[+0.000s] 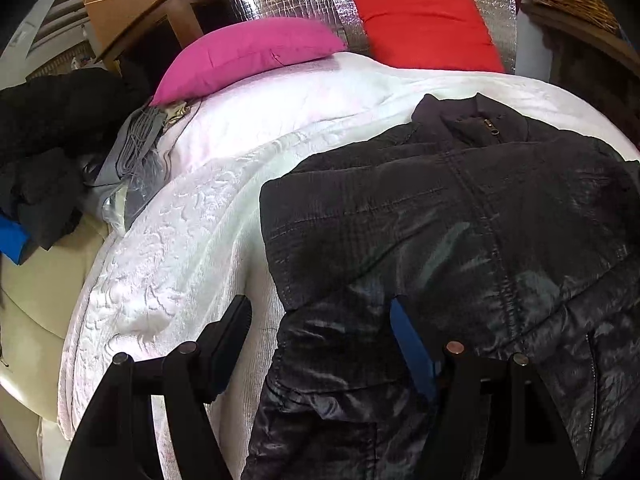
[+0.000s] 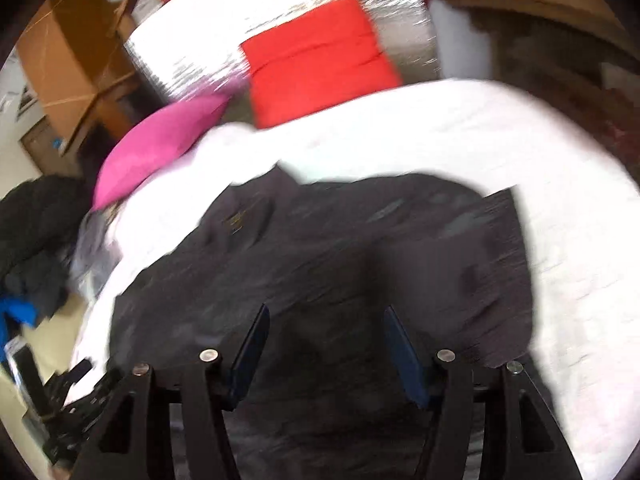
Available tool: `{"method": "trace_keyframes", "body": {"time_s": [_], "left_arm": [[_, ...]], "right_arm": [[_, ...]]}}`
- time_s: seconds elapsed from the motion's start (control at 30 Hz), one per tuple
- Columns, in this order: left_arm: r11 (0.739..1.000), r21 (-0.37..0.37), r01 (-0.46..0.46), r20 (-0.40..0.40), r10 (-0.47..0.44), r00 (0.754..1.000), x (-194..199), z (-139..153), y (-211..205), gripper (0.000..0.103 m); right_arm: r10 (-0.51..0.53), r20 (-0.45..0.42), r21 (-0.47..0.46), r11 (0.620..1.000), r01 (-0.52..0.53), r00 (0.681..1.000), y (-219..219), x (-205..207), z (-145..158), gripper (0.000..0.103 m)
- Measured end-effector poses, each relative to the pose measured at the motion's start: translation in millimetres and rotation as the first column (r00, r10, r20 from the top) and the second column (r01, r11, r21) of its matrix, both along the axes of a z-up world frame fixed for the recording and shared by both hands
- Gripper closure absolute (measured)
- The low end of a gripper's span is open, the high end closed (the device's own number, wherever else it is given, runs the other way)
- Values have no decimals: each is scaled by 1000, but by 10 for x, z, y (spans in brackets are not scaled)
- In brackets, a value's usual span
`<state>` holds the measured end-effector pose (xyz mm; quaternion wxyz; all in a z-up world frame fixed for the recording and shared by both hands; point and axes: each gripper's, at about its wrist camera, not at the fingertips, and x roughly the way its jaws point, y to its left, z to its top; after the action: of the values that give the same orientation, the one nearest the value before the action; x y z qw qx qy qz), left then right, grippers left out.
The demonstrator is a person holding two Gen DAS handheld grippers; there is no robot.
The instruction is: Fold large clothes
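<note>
The jacket (image 1: pixel 460 216) lies on the bed (image 1: pixel 192 240), a black quilted one, collar toward the head end where the pink pillow (image 1: pixel 248 56) and red pillow (image 1: pixel 424 24) sit, hem toward the near edge. In the left wrist view one side is already turned in, leaving a straight folded edge facing the bed's left edge; the zip runs up the middle to the collar.

The left gripper (image 1: pixel 320 320) stands wide open over that folded edge, one finger above bare quilt and the other above the cloth, with nothing between them. The right gripper (image 2: pixel 326 336) is also parted, hovering over the jacket's middle and holding nothing; its view is smeared by motion, so finer detail there cannot be read.

The step in hand looks like taking a fresh hold for the next fold, probably bringing the hem up toward the collar. To do it well:
- Set both grippers at the near hem, one toward each side, so the fold stays square.
- Pinch all layers together. The shell looks slick and padded, and a grip on the top layer alone would likely let the turned-in side slide out.
- Lift just enough to clear the body, carry toward the collar, and lay it down evenly.
- Keep the jacket clear of the bed's near edge, where it could slip off.
</note>
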<state>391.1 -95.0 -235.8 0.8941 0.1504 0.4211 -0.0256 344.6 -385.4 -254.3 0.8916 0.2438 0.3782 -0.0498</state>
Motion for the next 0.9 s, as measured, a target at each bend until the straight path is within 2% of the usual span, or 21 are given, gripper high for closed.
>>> {"method": "trace_keyframes", "body": {"time_s": [0.07, 0.17, 0.2, 0.3, 0.47, 0.6, 0.77, 0.83, 0.9], "left_arm": [[1000, 1, -4, -5, 4, 1000, 26, -19, -6, 31], [1000, 10, -10, -18, 10, 1000, 64, -60, -28, 31], [1000, 13, -10, -22, 11, 1000, 69, -73, -35, 31], [1000, 18, -11, -24, 11, 1000, 71, -80, -39, 31], [998, -52, -26, -9, 26, 1000, 55, 71, 90, 31], [993, -95, -74, -1, 74, 997, 73, 146, 312, 31], [987, -86, -134, -80, 127, 989, 204, -50, 508, 31], [985, -96, -144, -126, 132, 983, 247, -151, 518, 30], [987, -83, -140, -129, 129, 983, 252, -178, 492, 30]], "right_arm": [[-34, -28, 23, 999, 35, 999, -135, 28, -94, 40], [-6, -100, 37, 999, 9, 995, -203, 159, -336, 40], [-5, -94, 30, 1000, 8, 996, -196, 166, -353, 40], [2, -81, 37, 999, 1, 997, -187, 137, -281, 40], [3, -37, 53, 999, -1, 999, -290, -104, -102, 40], [-47, -12, 71, 996, 48, 999, -508, -329, 25, 40], [-55, -14, 147, 987, 57, 998, -696, -420, -40, 40], [-35, -37, 170, 985, 41, 999, -686, -357, -137, 40], [-37, -85, 174, 983, 51, 996, -678, -280, -263, 40]]}}
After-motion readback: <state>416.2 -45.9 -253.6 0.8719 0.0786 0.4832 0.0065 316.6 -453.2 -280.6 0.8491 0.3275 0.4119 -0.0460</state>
